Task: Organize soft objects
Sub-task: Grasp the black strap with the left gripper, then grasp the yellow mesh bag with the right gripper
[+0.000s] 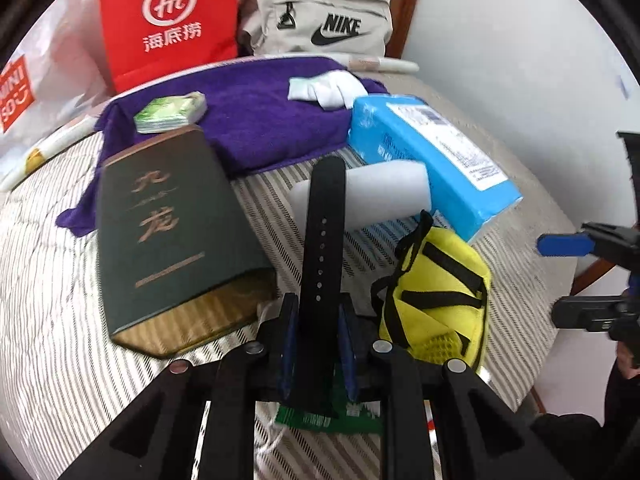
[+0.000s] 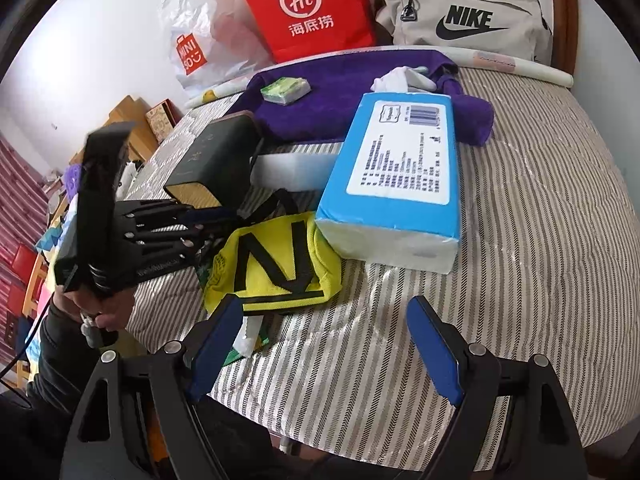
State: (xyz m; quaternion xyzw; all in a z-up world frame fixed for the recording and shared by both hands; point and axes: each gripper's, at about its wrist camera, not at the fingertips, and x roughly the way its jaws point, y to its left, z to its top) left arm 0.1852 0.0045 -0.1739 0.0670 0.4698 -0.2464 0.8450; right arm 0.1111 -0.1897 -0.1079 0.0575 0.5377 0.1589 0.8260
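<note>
I've got a crowded surface (image 2: 520, 208) here, striped cloth over it. Along the back wall: a white Miniso bag (image 2: 200, 44), a red paper bag (image 2: 308, 8) and a beige Nike bag (image 2: 464, 20). In front of those lies a purple towel (image 1: 256, 120) with a small green tissue pack (image 1: 170, 114) and a crumpled white cloth (image 1: 328, 90) on top. A dark green box (image 1: 168, 240) with gold lettering lies left of centre, its far corner overlapping the towel edge. A blue tissue pack (image 2: 396, 176) sits right of centre, tilted, its near end resting against a yellow pouch (image 2: 276, 272) with black straps. A white foam block (image 1: 384, 192) lies between the box and the blue pack. My left tool (image 1: 318, 344) is clamped on a black strap (image 1: 322, 240) with punched holes, which runs from between the pads out over the foam block, squeezed between the box on one side and the pouch on the other, so that lane is tight. Some green packaging (image 1: 320, 420) sits under the left tool. My right tool (image 2: 324, 348) stands wide apart with nothing between the pads, above bare striped cloth just beside the pouch's near edge. A hand (image 2: 100, 304) grips the left tool's handle.
</note>
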